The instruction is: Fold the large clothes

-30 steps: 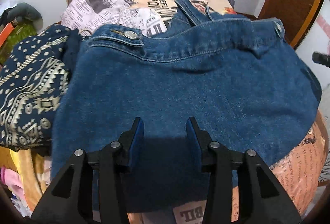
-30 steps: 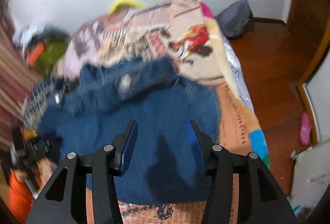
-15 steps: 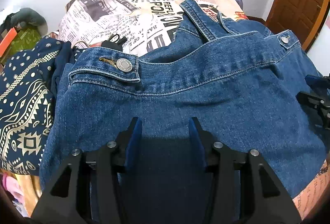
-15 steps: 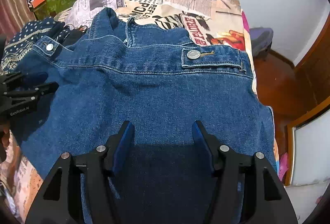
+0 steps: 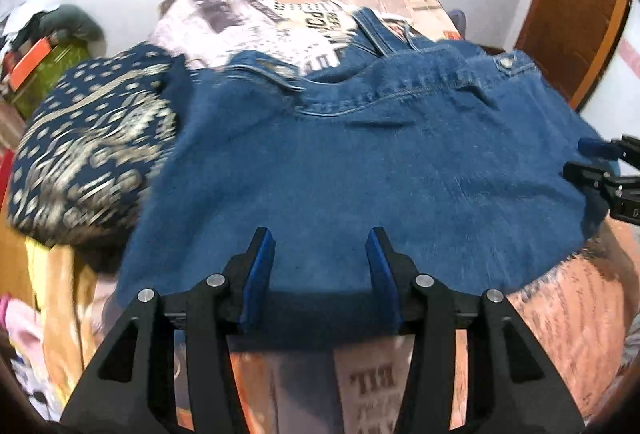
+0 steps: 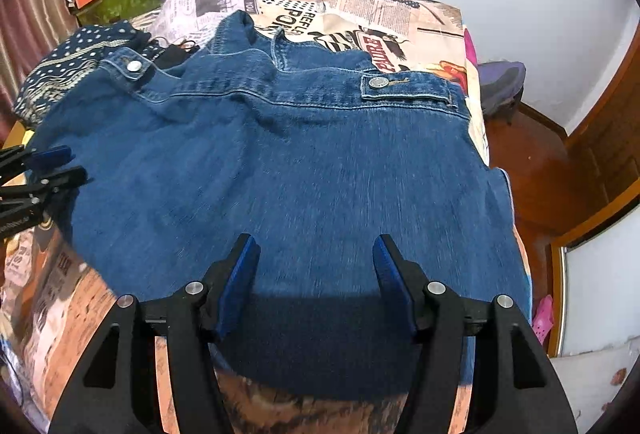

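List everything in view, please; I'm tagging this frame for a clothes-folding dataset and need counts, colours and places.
denim garment: one, blue, spread flat on the bed, metal snap buttons at its far band
bedspread: one, newspaper print in cream and orange, covering the bed
patterned cloth: one, navy with pale motifs, bunched at the garment's left edge
green box: one, green with orange on top, far left corner
purple bag: one, on the wooden floor right of the bed
left gripper: one, black with blue pads, open above the garment's near hem
right gripper: one, black with blue pads, open above the near hem
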